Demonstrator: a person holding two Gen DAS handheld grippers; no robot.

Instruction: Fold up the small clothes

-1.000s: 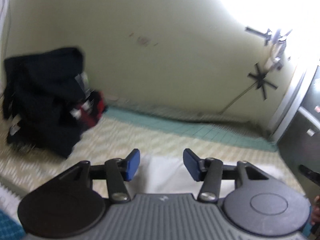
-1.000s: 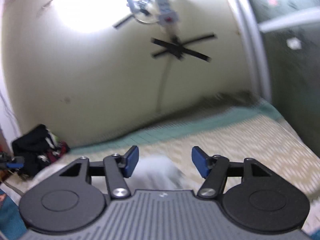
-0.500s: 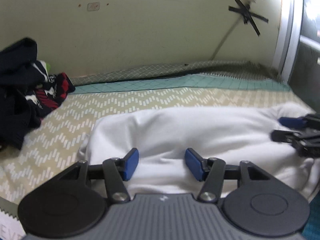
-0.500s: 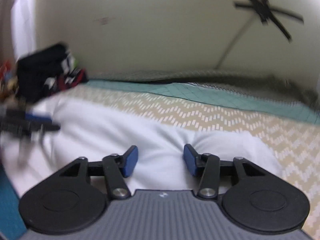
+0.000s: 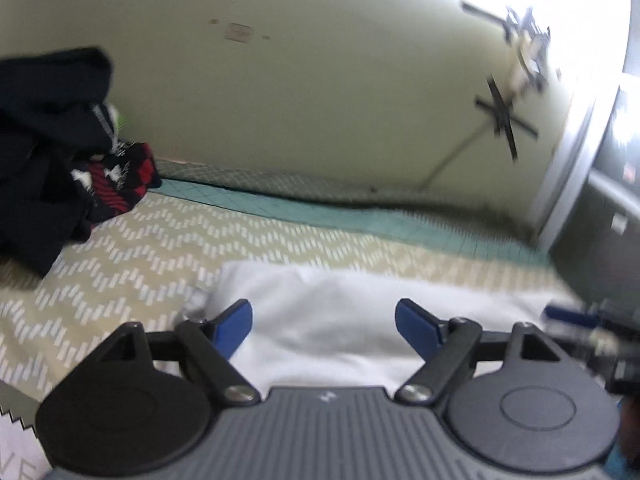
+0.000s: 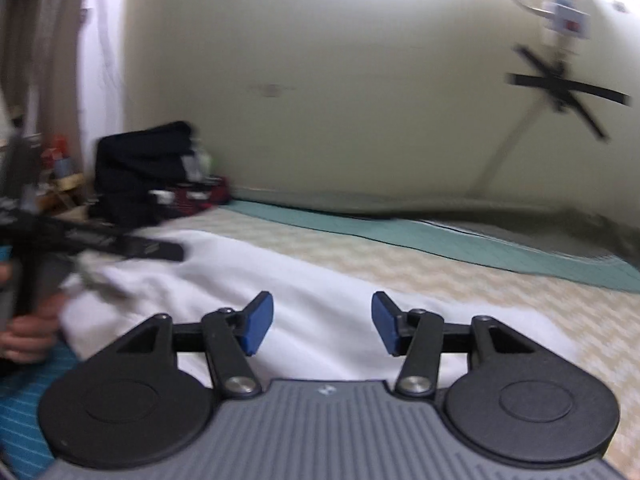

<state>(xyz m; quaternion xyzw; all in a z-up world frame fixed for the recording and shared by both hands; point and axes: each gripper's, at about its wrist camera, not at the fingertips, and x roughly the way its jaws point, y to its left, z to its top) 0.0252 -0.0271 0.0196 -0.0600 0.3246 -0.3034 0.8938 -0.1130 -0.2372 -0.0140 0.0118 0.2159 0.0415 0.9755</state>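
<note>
A white garment (image 5: 340, 304) lies flat on the beige zigzag bedcover (image 5: 132, 256), also seen in the right wrist view (image 6: 304, 280). My left gripper (image 5: 323, 322) is open and empty, just above the garment's left end. My right gripper (image 6: 322, 322) is open and empty above the garment's right part. The right gripper's blue fingertips (image 5: 560, 314) show at the right edge of the left wrist view. The left gripper (image 6: 120, 244) shows blurred at the left of the right wrist view, held by a hand.
A pile of dark and red clothes (image 5: 60, 168) sits at the bed's far left against the wall, also in the right wrist view (image 6: 160, 172). A teal sheet edge (image 5: 360, 216) runs along the pale wall. A dark cabinet (image 5: 600, 200) stands at the right.
Both grippers have tilted up and drawn back a little from the white garment. The left jaws have opened wider. The garment lies the same way.
</note>
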